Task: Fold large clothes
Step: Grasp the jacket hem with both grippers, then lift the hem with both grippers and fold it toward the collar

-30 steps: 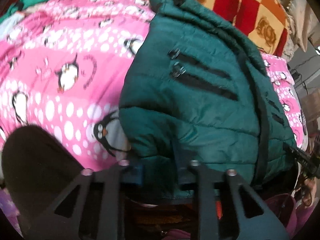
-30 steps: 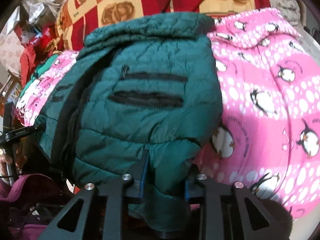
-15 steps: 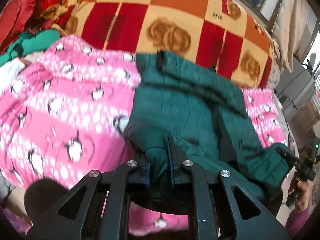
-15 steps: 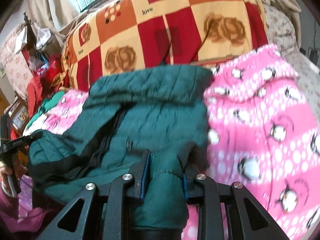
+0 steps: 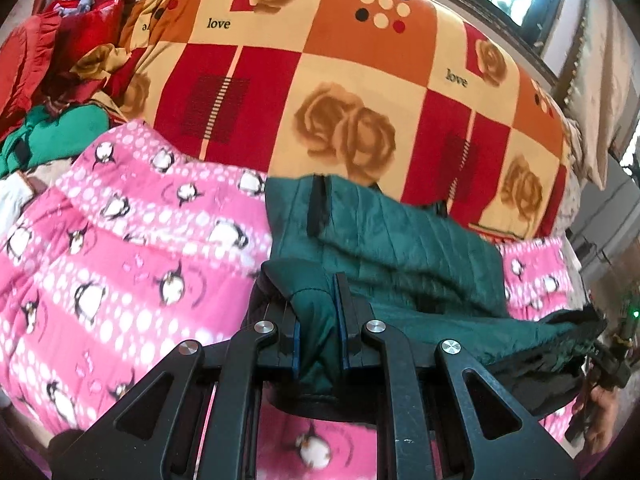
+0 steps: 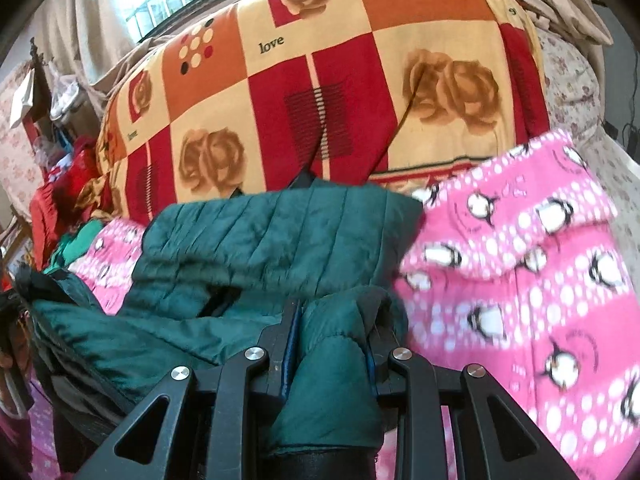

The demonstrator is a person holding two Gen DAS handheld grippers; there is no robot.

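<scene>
With the left gripper (image 5: 318, 336) and right gripper (image 6: 330, 344) each clamped on a hem corner of the green quilted jacket (image 5: 384, 236) lying on the penguin blanket (image 5: 120, 248), the fold-over step seems underway, next calling for carrying both corners evenly toward the collar.

My dark green quilted jacket (image 5: 392, 240) sprawls rumpled across a pink penguin-print blanket (image 5: 120, 264), collar toward the checkered rose blanket (image 5: 340, 80). Its near hem is bunched and raised at two corners, black lining showing along the sagging edge between them.
</scene>
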